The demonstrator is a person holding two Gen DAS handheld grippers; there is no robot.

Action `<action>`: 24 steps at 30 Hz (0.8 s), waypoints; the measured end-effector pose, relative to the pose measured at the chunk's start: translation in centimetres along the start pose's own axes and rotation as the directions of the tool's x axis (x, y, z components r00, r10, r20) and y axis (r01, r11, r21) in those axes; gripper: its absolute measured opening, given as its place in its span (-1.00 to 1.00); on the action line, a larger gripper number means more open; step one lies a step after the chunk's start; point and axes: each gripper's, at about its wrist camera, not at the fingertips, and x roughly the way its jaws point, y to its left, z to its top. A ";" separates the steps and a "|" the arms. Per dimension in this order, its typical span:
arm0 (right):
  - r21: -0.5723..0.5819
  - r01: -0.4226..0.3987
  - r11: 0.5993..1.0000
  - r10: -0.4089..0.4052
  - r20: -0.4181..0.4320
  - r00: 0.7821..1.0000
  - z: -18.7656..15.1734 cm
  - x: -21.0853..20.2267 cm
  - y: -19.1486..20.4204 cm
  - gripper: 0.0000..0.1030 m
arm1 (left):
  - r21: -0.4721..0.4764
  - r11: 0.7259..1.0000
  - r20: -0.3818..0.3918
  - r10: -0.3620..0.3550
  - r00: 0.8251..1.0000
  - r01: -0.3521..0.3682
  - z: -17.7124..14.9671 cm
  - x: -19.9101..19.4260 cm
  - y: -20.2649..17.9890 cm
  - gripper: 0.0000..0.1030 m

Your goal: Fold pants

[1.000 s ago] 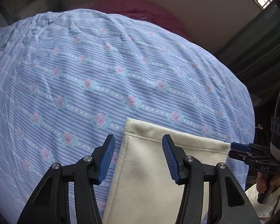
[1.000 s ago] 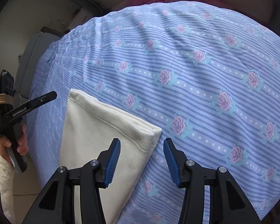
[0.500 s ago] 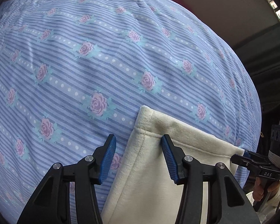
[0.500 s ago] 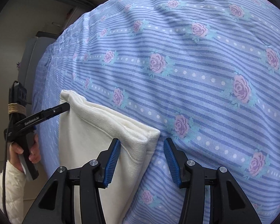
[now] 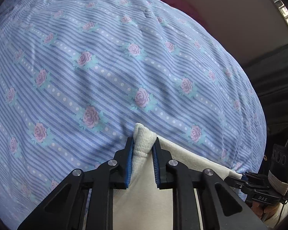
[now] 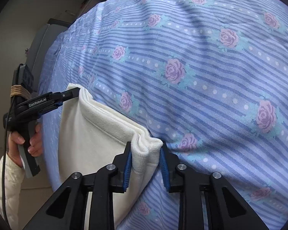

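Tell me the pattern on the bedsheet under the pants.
Blue stripes with pink roses and white dots on the bedsheet; right wrist view shows it best.

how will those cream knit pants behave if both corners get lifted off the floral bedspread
The cream knit pants will likely be floppy: the ribbed corner already bunches between the closing left gripper and right gripper. The span between them should sag, since its edge already ripples. The fabric looks thick and textured, so it probably won't slip from the pads.

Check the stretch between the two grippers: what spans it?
The cream pants' hemmed top edge runs from the left gripper to the right gripper, each closing on a corner. The floral bedsheet lies beyond. Right wrist view shows it.
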 end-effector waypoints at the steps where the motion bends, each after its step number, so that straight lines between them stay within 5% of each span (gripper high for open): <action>1: 0.005 -0.020 1.000 0.020 -0.007 1.000 0.3 -0.4 0.0 -0.56 | 0.013 1.000 0.017 0.001 1.000 -0.001 -0.3 -1.0 -0.5 -0.67; 9: -0.184 -0.044 0.982 0.058 0.073 0.996 -2.5 -8.8 6.1 -0.59 | 0.049 0.999 0.183 0.014 0.983 -0.023 -3.7 -11.9 -3.5 -0.68; 14: -0.385 -0.025 0.922 0.074 0.113 0.991 -5.4 -13.3 11.7 -0.59 | 0.022 0.997 0.278 0.069 0.958 -0.078 -7.0 -19.4 -3.3 -0.68; 24: -0.587 -0.020 0.809 0.142 0.163 0.976 -14.5 -17.9 20.4 -0.59 | -0.019 0.992 0.421 0.119 0.899 -0.122 -18.1 -30.0 0.2 -0.68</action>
